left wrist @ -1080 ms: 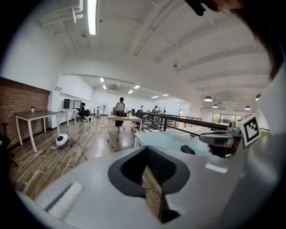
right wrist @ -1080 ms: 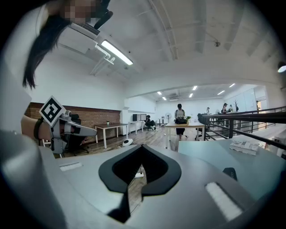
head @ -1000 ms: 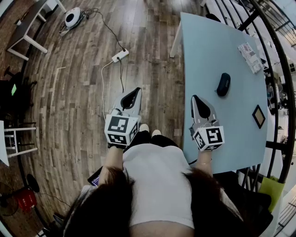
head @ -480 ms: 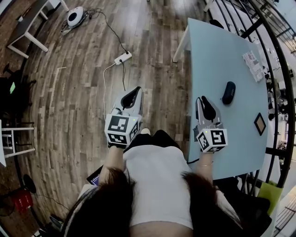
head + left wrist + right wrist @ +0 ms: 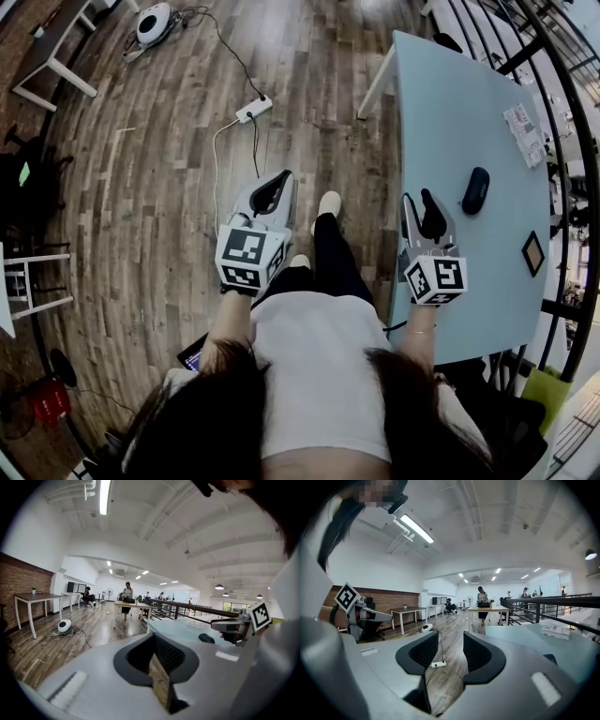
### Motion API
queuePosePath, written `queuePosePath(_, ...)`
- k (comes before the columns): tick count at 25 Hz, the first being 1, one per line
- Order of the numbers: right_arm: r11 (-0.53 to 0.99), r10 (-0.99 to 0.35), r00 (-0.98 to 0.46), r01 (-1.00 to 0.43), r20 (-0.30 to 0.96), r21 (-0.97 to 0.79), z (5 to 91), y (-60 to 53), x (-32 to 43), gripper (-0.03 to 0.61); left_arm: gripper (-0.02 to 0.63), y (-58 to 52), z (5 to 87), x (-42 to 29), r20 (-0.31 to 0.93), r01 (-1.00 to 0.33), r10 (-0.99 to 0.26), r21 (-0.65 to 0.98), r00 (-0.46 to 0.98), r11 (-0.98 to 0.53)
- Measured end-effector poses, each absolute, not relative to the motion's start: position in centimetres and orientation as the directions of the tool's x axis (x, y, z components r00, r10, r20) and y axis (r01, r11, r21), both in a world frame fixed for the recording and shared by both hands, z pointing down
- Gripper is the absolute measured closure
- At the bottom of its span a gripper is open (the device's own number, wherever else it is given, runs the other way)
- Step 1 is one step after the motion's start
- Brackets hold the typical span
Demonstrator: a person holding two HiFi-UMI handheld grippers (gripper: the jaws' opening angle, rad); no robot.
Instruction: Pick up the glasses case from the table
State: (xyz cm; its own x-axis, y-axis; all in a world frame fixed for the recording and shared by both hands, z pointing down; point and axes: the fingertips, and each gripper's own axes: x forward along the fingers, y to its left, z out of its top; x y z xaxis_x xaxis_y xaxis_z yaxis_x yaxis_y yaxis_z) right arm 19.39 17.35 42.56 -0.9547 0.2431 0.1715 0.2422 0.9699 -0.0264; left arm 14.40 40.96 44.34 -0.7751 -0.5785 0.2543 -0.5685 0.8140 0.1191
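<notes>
The glasses case, dark and oval, lies on the light blue table; it also shows as the small case in the left gripper view and low at the right as the case in the right gripper view. My right gripper hangs over the table's near left edge, short and left of the case. Its jaws have just been opening, and through the right gripper gap I see only floor. My left gripper is over the wooden floor, pads together; the left gripper holds nothing.
A printed packet and a small framed square lie on the table beyond and beside the case. A black railing runs along the table's right side. On the floor are a power strip with cables and a round white device.
The person has stepped forward, one leg now out in front. Both grippers have come nearer the case. The right gripper's jaws have gone from shut to parted.
</notes>
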Motion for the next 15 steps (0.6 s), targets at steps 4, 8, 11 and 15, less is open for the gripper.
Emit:
queuePosePath(4, 0.973, 0.23, -0.958, 0.229, 0.173, -0.025, 43.1, 16.6, 17.0, 0.431, 0.557, 40.6, 45.1, 11.9, 0.264, -0.565, -0.575, 0.122, -0.774, 0.816)
queuePosePath(8, 0.976, 0.217, -0.96, 0.214, 0.176, -0.036, 43.7, 15.6, 13.5, 0.408, 0.557, 39.8, 45.2, 8.1, 0.262, -0.566, -0.576, 0.12, -0.774, 0.816)
queuePosePath(11, 0.975, 0.222, -0.959, 0.217, 0.178, -0.045, 43.6, 14.7, 10.0, 0.383, 0.557, 38.8, 44.9, 4.6, 0.26, -0.568, -0.576, 0.114, -0.775, 0.815)
queuePosePath(15, 0.976, 0.217, -0.96, 0.21, 0.178, -0.06, 43.2, 13.0, 5.6, 0.371, 0.557, 37.0, 44.1, -0.1, 0.261, -0.578, -0.584, 0.107, -0.769, 0.809)
